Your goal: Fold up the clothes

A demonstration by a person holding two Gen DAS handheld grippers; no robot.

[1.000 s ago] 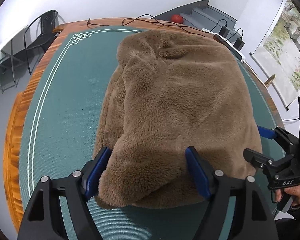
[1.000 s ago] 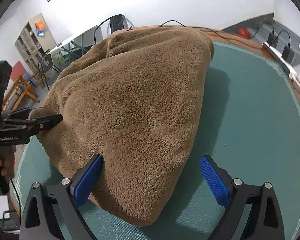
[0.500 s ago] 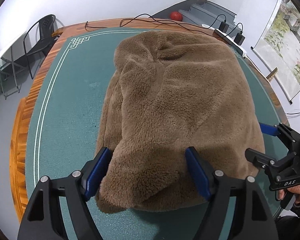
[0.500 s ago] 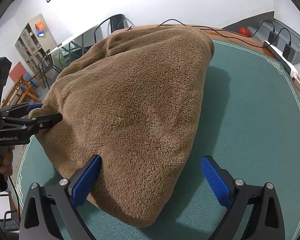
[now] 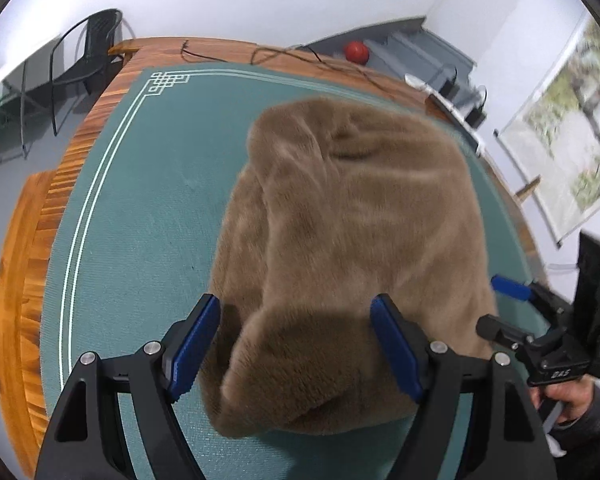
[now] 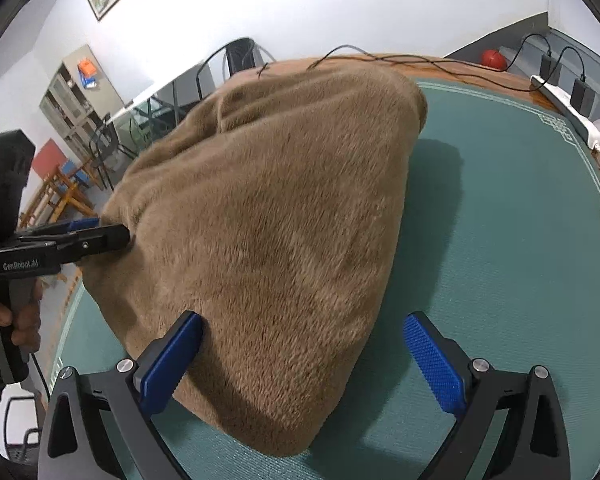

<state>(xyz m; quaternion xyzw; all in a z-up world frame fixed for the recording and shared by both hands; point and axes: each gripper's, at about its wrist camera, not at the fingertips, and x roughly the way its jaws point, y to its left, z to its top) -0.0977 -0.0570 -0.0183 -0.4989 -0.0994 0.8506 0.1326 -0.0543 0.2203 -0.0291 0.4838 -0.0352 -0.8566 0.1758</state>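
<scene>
A brown fleece garment point(image 5: 360, 240) lies bunched on the green mat point(image 5: 140, 208). My left gripper point(image 5: 296, 304) is open, its blue pads straddling the garment's near corner; the right pad point(image 5: 396, 356) touches the pile and the left pad sits just off it. In the right wrist view the left gripper point(image 6: 110, 229) noses against the garment's left edge point(image 6: 260, 220). My right gripper point(image 6: 302, 318) is open too. Its left pad point(image 6: 168, 364) rests against the fleece and its right pad point(image 6: 432, 364) hangs over bare mat. It appears in the left wrist view as the right gripper point(image 5: 498, 306) at the garment's right edge.
The mat covers a wooden table point(image 5: 24, 264) with black cables point(image 5: 300, 56) and a white power strip point(image 6: 568, 108) along the far edge. A black chair point(image 5: 88, 52) and a red ball point(image 5: 357, 52) lie beyond. A hand point(image 6: 16, 320) grips each handle.
The left wrist view has drawn back and up a little, so the garment looks smaller and more mat shows. The garment lies as before. The right gripper has hardly moved.
</scene>
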